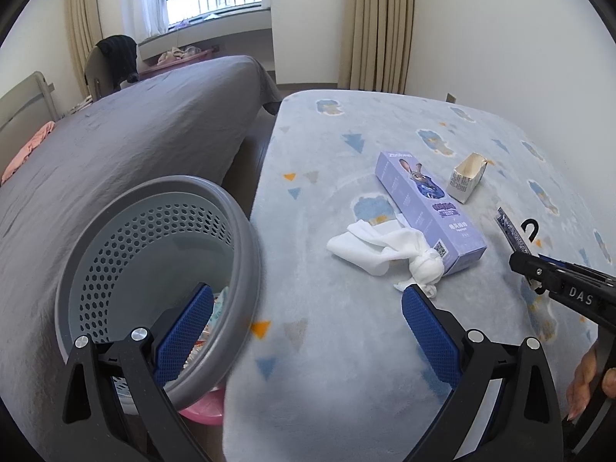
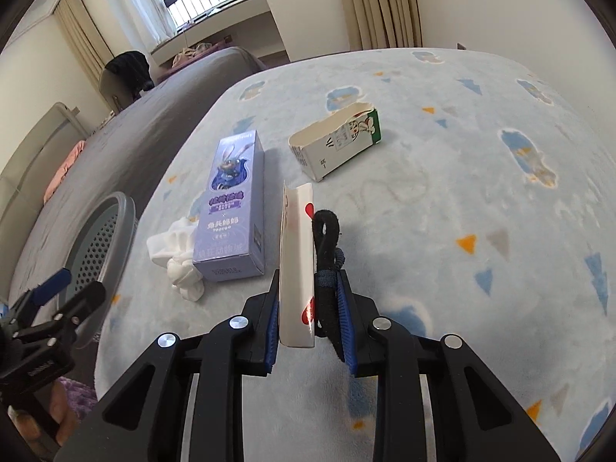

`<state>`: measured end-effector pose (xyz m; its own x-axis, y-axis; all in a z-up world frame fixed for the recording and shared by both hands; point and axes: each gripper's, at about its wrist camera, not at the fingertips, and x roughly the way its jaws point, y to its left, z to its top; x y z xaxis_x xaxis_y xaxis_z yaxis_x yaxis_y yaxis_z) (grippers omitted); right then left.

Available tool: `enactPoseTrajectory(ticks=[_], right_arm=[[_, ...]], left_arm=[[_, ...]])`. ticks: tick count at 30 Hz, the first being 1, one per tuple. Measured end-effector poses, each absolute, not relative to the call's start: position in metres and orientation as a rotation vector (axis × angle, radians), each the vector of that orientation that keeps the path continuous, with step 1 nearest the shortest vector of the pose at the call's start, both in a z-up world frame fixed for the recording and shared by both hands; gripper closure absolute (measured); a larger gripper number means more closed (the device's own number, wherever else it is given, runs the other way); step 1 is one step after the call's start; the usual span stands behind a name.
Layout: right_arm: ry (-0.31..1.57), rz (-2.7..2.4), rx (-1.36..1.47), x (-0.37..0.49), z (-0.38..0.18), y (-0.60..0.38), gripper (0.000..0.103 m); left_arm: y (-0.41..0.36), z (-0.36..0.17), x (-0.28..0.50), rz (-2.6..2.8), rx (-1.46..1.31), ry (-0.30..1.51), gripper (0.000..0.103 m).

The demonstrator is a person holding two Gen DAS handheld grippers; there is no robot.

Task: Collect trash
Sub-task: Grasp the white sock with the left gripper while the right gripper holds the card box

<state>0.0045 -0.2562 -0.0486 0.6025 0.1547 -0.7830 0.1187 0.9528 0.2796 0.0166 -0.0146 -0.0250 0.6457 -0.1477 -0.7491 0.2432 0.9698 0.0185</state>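
My right gripper (image 2: 308, 288) is shut on a flat white packet with red hearts (image 2: 296, 254) and a black fabric loop (image 2: 326, 238), both standing up between the blue pads above the blanket. In the left wrist view this gripper (image 1: 527, 265) enters from the right with the packet (image 1: 512, 231) edge-on. A purple cartoon box (image 1: 427, 211) (image 2: 235, 211), a crumpled white tissue (image 1: 385, 254) (image 2: 179, 261) and a torn white carton (image 1: 467, 179) (image 2: 338, 138) lie on the blanket. My left gripper (image 1: 308, 331) (image 2: 57, 292) is open, between the grey perforated basket (image 1: 154, 269) (image 2: 104, 238) and the tissue.
The trash lies on a light blue patterned blanket (image 1: 346, 346) over a low surface. A grey-sheeted bed (image 1: 134, 134) runs along the left, with the basket tilted against it. A pink basin (image 1: 204, 408) shows under the basket. A hand (image 1: 585, 385) is at the right edge.
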Motion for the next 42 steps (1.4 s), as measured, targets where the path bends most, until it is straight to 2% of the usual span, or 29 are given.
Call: enactPoseTrajectory(ticks=[17, 30, 42], right_arm=[[0.883, 0.066, 0.375, -0.008, -0.023, -0.27, 0.078], [0.88, 0.065, 0.406, -0.011, -0.018, -0.279, 0.077], [0.878, 0.078, 0.418, -0.011, -0.017, -0.282, 0.077]], left_arm=[[-0.07, -0.055, 0.036, -0.247, 0.141, 0.904, 0.006], [-0.045, -0.058, 0.053, -0.139, 0.118, 0.91, 0.005], [-0.066, -0.061, 0.056, -0.206, 0.13, 0.912, 0.006]])
